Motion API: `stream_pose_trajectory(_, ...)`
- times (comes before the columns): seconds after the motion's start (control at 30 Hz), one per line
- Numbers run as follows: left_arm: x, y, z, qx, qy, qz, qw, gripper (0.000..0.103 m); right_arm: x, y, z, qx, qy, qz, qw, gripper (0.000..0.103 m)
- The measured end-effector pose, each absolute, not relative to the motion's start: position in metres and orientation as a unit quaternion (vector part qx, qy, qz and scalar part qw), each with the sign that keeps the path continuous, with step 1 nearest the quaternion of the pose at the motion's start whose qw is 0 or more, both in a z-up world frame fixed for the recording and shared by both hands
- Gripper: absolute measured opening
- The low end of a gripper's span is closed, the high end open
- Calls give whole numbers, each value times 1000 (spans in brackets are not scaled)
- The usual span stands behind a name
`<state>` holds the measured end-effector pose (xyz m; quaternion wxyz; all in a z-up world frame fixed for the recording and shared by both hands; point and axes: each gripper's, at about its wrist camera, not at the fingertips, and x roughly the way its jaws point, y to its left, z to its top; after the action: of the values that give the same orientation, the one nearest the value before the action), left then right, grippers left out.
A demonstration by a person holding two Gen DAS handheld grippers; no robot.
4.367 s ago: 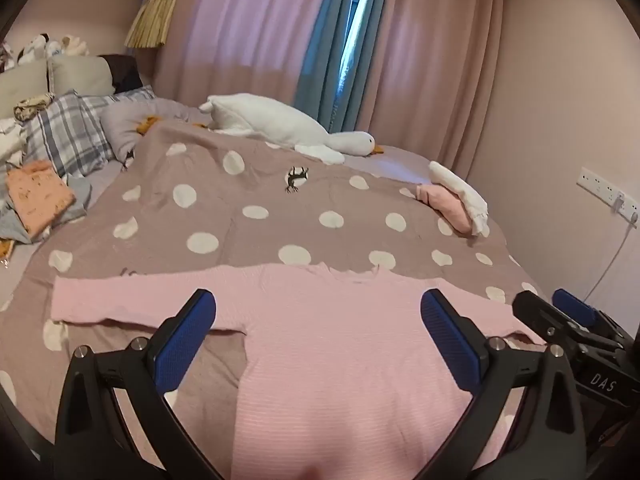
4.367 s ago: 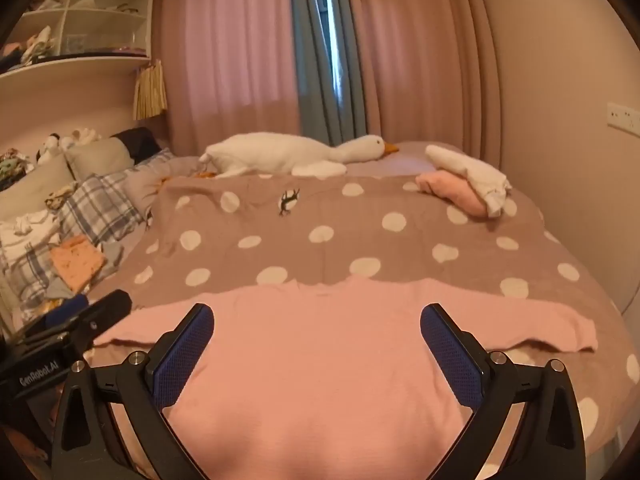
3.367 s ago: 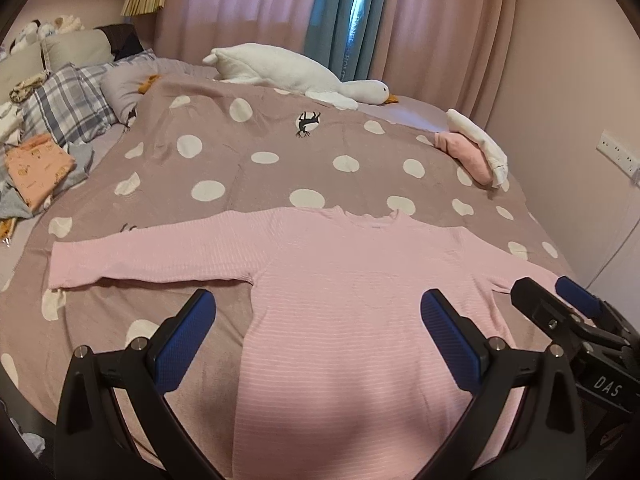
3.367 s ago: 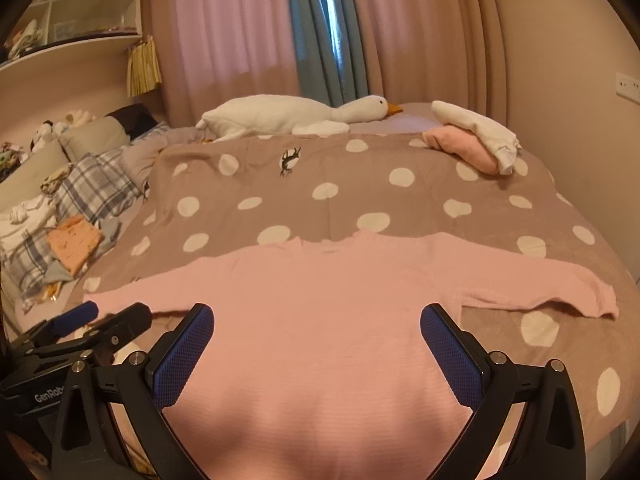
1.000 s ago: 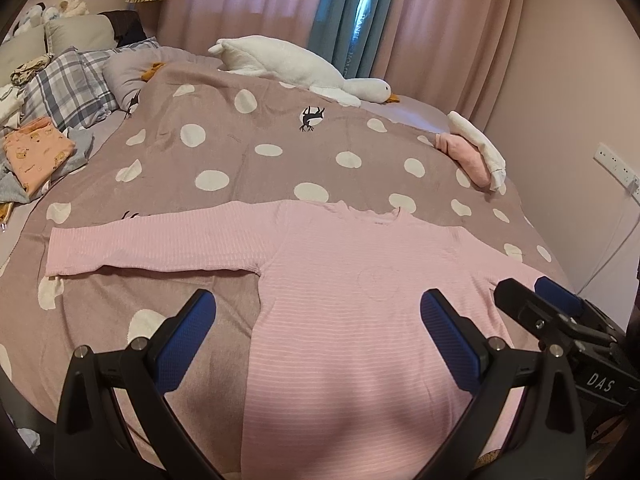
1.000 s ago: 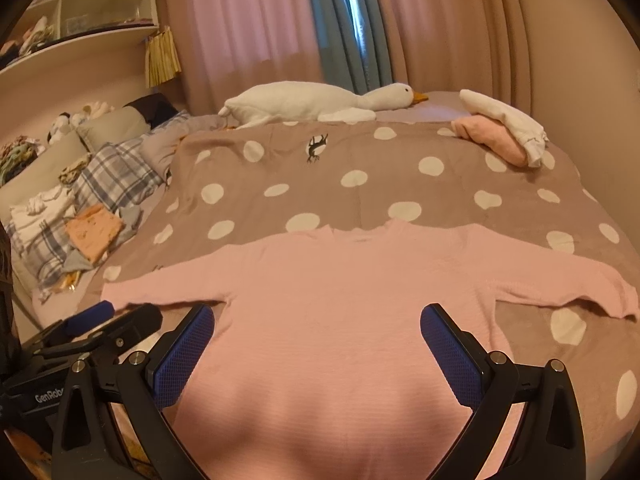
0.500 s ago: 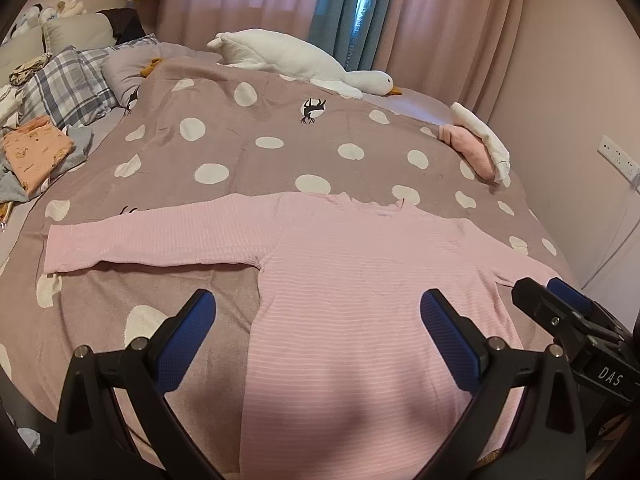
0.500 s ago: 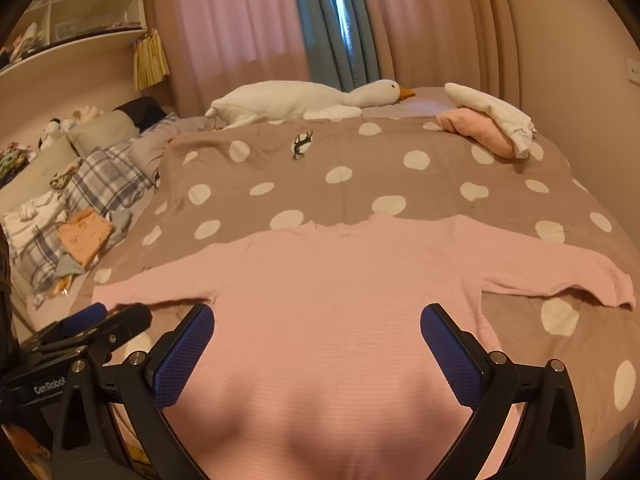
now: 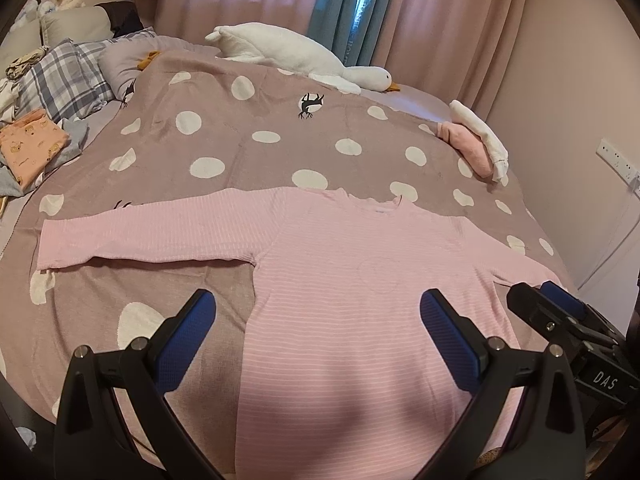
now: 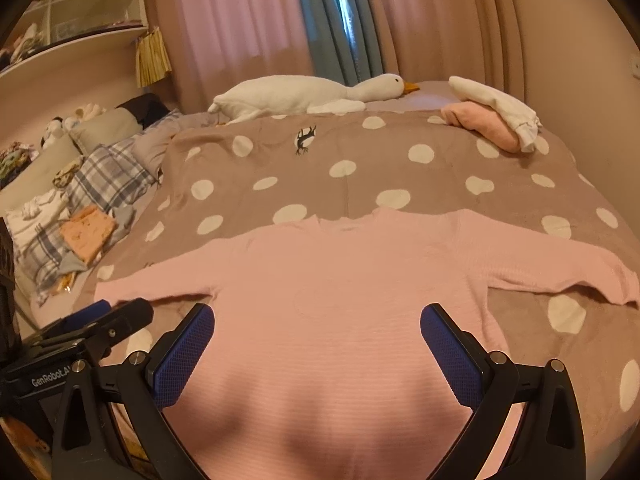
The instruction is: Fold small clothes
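Observation:
A pink striped long-sleeved top (image 9: 352, 280) lies flat on the polka-dot bed cover (image 9: 248, 148), neck away from me, both sleeves spread sideways. It also shows in the right wrist view (image 10: 340, 280). My left gripper (image 9: 318, 320) is open and empty, hovering over the top's lower left body. My right gripper (image 10: 318, 324) is open and empty over the top's lower body. The right gripper shows at the right edge of the left wrist view (image 9: 560, 312), and the left gripper at the left edge of the right wrist view (image 10: 104, 320).
A white goose plush (image 9: 296, 56) lies at the far end of the bed. A folded pink and white bundle (image 9: 476, 144) sits at the far right. Plaid pillows (image 9: 64, 76) and an orange folded cloth (image 9: 28, 148) lie at the left. A wall (image 9: 580, 100) is close on the right.
Both grippers have stayed open and empty. The views shifted slightly over the last second; the top has lain flat since it was spread 3.4 s ago.

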<state>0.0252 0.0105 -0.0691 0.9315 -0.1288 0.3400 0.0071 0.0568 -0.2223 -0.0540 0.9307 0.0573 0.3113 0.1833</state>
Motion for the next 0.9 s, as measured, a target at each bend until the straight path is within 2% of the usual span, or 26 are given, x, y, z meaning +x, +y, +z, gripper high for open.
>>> stream_pose_trajectory(0.47, 36, 5, -80, -127, 360, -1, 924, 102, 65, -243, -55, 98, 302, 182, 930, 102)
stream_pose_trajectory(0.67, 46, 0, -91, -123, 379, -7, 917, 102, 75, -287, -37, 137, 246, 123, 952, 102)
stream_pose_trajectory(0.9, 61, -10, -112, -119, 411, -26, 904, 101, 113, -375, -43, 213, 280, 45, 935, 102)
